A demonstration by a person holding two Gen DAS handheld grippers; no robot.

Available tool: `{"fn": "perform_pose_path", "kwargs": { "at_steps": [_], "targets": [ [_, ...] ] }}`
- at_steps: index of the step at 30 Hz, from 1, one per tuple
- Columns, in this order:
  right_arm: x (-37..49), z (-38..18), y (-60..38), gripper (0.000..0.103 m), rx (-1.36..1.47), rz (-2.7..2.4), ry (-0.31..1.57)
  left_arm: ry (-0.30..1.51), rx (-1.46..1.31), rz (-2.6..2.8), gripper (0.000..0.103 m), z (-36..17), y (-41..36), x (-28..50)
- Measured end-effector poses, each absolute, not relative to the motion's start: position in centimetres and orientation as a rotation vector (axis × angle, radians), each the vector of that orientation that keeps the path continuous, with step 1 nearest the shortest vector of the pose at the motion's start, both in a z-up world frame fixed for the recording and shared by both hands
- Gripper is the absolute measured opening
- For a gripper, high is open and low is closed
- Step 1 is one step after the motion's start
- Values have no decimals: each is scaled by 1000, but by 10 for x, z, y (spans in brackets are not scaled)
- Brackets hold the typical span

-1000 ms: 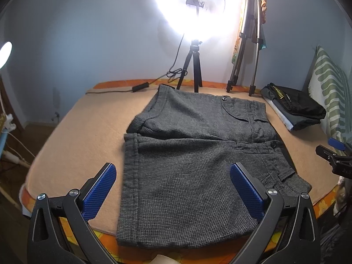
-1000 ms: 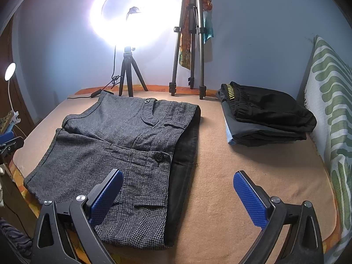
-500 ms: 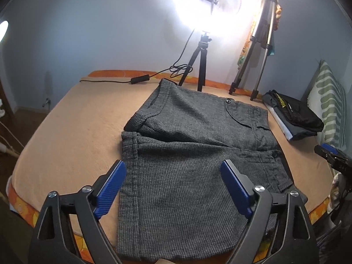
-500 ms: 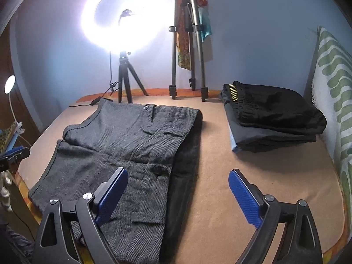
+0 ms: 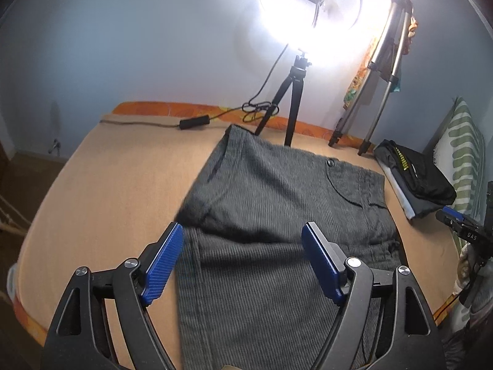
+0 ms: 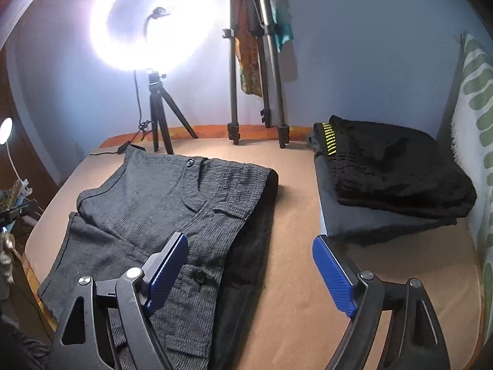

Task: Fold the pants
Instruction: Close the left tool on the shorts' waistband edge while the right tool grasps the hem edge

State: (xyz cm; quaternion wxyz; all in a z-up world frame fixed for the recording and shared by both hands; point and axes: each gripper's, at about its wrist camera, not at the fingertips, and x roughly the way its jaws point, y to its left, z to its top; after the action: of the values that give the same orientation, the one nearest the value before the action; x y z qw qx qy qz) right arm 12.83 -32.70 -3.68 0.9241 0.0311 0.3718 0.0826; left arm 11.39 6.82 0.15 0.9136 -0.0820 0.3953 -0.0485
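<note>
Across the frame's centre, grey ribbed woven pants (image 5: 277,215) are lying flat on the tan bedcover (image 5: 107,185). We are narrowing both the left gripper (image 5: 242,262) and right gripper (image 6: 249,273), their ridged blue pads (image 5: 161,266) gripping nothing.

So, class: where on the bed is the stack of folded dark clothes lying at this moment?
In the right wrist view the stack of folded dark clothes lies at the right, beside the green-patterned pillow and apart from the grey pants.

Grey pants (image 5: 286,215) under closing left gripper (image 5: 243,265)
</note>
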Motion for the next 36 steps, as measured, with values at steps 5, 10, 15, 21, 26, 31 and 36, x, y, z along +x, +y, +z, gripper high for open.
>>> {"fn": "perform_pose_path", "kwargs": {
  "at_steps": [5,10,15,21,26,31,36],
  "targets": [
    [167,-35,-339,85,46,204,794,834,-105,-134,79,10,70,164],
    [212,-33,-333,85,-36,255,809,899,-80,-187,79,2,69,221],
    [260,-43,-319,85,-98,312,855,937,-38,-208,79,-20,63,276],
    [312,-66,-308,87,-138,352,915,979,-69,-228,79,-56,63,332],
    [347,-94,-305,87,-134,397,987,978,-77,-222,80,-83,65,358],
    [370,-115,-310,87,-56,442,1046,996,-104,-223,80,-100,67,378],
    [383,-128,-311,87,-21,465,1081,1023,-121,-222,80,-115,68,388]
  ]
}}
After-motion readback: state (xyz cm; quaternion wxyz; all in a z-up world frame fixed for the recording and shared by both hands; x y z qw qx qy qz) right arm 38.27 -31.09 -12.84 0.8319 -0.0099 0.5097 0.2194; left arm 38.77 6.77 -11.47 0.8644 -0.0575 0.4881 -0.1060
